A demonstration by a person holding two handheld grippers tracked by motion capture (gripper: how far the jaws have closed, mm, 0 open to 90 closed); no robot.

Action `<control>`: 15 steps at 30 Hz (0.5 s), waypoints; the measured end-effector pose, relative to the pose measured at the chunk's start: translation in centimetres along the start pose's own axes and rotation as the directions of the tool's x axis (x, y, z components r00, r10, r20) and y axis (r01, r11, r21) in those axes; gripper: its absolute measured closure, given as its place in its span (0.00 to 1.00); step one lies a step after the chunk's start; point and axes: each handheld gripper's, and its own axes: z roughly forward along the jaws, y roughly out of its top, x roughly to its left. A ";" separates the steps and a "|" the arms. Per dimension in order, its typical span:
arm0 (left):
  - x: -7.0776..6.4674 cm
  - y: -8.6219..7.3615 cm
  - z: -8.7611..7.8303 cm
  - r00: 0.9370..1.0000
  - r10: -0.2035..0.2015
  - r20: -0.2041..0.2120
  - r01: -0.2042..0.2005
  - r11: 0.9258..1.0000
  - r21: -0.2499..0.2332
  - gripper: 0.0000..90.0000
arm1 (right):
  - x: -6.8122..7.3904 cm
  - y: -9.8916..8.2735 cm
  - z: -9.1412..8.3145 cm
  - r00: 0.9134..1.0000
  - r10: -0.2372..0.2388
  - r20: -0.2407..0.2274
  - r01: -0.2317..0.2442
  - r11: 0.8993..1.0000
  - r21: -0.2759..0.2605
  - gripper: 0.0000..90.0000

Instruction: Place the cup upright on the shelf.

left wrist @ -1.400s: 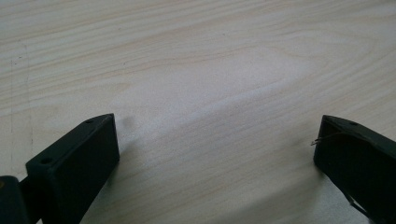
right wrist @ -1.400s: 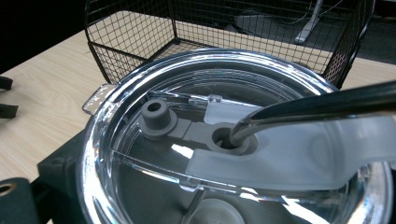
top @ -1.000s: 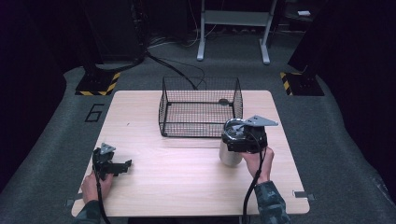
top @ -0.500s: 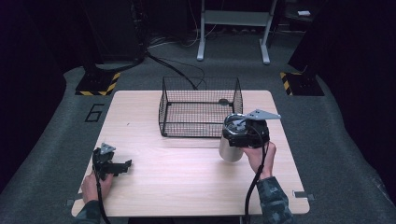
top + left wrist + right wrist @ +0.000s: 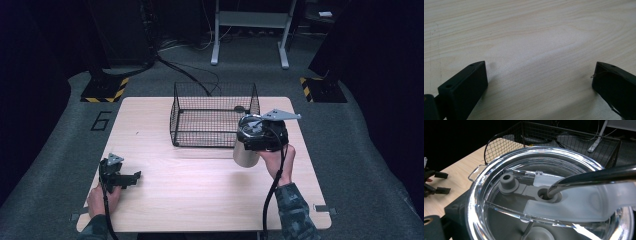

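Since a second ago the right tongs (image 5: 248, 145) have carried the tumbler (image 5: 244, 154) a little farther and leftward, so it now stands just beside the near right corner of the basket (image 5: 215, 114). Left tongs (image 5: 131, 179) have stayed put at the near left of the tabletop (image 5: 200, 195), jaws spread wide over bare wood with nothing between them.

From above, the right tongs sit over the tumbler's top and appear closed around its upper wall; the right gripper view looks straight down onto the clear lid (image 5: 499, 180), with a metal straw (image 5: 594, 176) running through its hole. Whether the base touches the tabletop or hangs just above it I cannot tell.

Steel walls should make this cup stiff, fairly weighty and rather slick, so a grip high on the body just under the lid rim seems soundest. Squeezing the clear lid itself risks popping it loose, and the straw could snag the basket wire on the way in.
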 end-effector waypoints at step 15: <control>0.0 0.0 0.0 1.000 -0.001 0.002 0.001 1.000 0.002 0.00 | 0.1 3.5 1.1 0.999 -0.034 -0.010 0.034 0.999 0.004 0.04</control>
